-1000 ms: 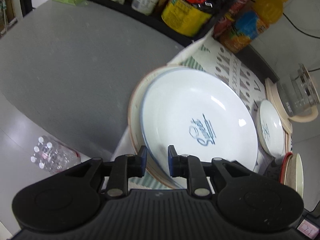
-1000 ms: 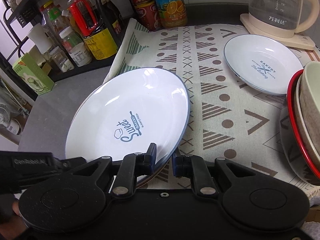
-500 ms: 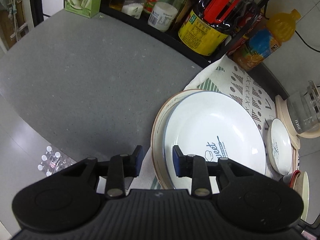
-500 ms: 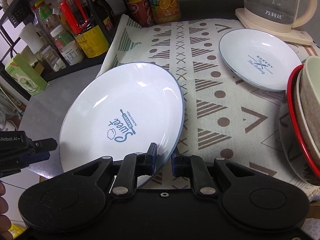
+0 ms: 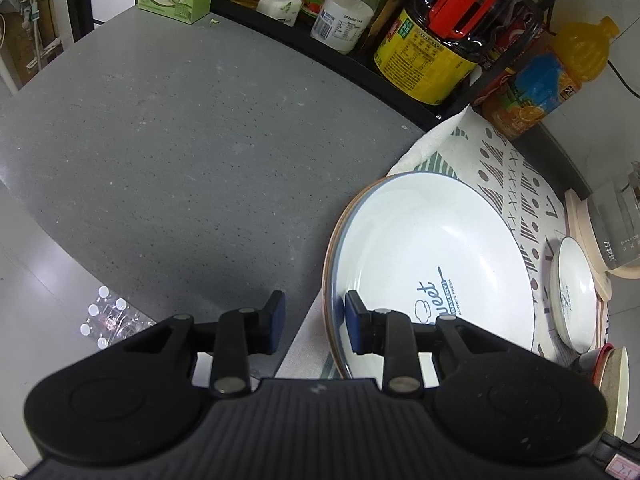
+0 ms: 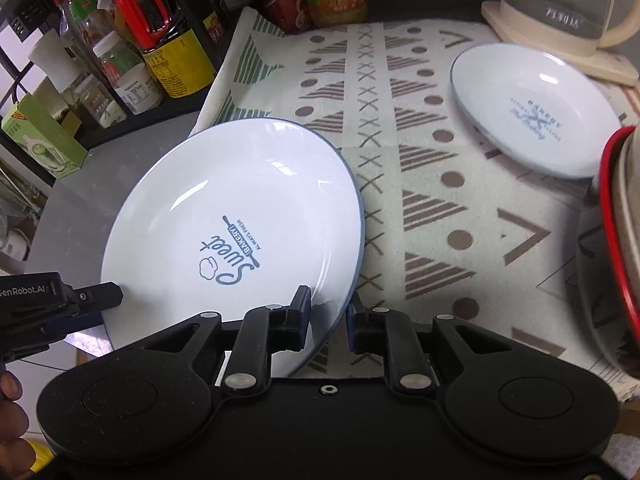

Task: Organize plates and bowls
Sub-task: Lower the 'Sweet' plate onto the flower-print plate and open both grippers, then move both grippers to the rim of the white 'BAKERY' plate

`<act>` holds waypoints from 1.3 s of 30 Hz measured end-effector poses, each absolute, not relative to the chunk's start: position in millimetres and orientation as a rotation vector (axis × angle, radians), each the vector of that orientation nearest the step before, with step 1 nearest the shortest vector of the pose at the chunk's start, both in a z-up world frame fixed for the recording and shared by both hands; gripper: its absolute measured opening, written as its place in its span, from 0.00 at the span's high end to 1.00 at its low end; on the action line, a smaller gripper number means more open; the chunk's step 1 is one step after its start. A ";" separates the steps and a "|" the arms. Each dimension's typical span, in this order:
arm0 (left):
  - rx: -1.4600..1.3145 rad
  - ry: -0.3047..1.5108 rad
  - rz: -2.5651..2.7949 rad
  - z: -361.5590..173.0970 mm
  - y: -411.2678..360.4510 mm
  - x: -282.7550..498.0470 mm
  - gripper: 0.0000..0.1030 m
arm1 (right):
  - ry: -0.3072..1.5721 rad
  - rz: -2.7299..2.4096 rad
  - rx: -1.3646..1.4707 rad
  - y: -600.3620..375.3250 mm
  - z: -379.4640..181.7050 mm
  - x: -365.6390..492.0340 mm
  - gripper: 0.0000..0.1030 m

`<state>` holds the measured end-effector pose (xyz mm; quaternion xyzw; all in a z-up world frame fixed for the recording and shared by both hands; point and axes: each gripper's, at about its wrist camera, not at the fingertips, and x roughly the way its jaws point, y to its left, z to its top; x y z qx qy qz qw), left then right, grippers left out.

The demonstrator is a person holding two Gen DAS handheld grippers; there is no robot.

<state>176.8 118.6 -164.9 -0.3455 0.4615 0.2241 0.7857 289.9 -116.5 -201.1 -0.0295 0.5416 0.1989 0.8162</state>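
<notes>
A large white plate printed "Sweet Bakery" (image 5: 432, 248) (image 6: 240, 200) lies on a tan-rimmed plate (image 5: 331, 240) at the left edge of the patterned cloth (image 6: 400, 128). My left gripper (image 5: 316, 328) (image 6: 108, 306) is open. The stack's left rim sits between its fingers, and neither pad presses on it. My right gripper (image 6: 329, 320) straddles the white plate's near rim. Its jaws are opening, and a gap shows beside the right finger. A smaller white plate (image 6: 532, 112) (image 5: 572, 296) lies further right. Stacked bowls, one red-rimmed (image 6: 616, 240) (image 5: 612, 376), stand at the far right.
A black rack of bottles and jars (image 6: 160, 40) (image 5: 432, 40) lines the back. An orange juice bottle (image 5: 560, 68) and a glass kettle (image 6: 560, 0) stand behind the cloth. Bare grey counter (image 5: 160, 140) spreads to the left. A hand (image 6: 12, 440) shows at the lower left.
My left gripper's fingers have spread and slid left off the plate's face to straddle the rim. The white plate has settled flatter. My right fingers have parted slightly.
</notes>
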 end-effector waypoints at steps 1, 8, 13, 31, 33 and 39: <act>-0.748 0.994 0.482 -164.4 119.2 176.3 0.72 | 1.152 0.425 -0.072 -114.9 -200.9 289.8 0.81; -0.736 0.988 0.459 -152.4 117.0 175.7 0.72 | 1.144 0.416 -0.064 -116.6 -193.1 290.0 0.74; -0.710 0.970 0.444 -140.1 111.9 180.4 0.44 | 1.085 0.423 -0.065 -116.9 -173.0 285.8 0.52; -0.629 0.947 0.305 -119.9 70.4 230.9 0.24 | 0.891 0.312 0.017 -174.1 -111.4 309.1 0.14; -0.620 0.947 0.285 -119.7 62.5 238.7 0.24 | 0.878 0.293 0.027 -182.7 -106.0 314.4 0.14; -0.622 0.957 0.232 -119.3 40.2 267.0 0.24 | 0.857 0.243 0.064 -210.2 -99.1 332.3 0.14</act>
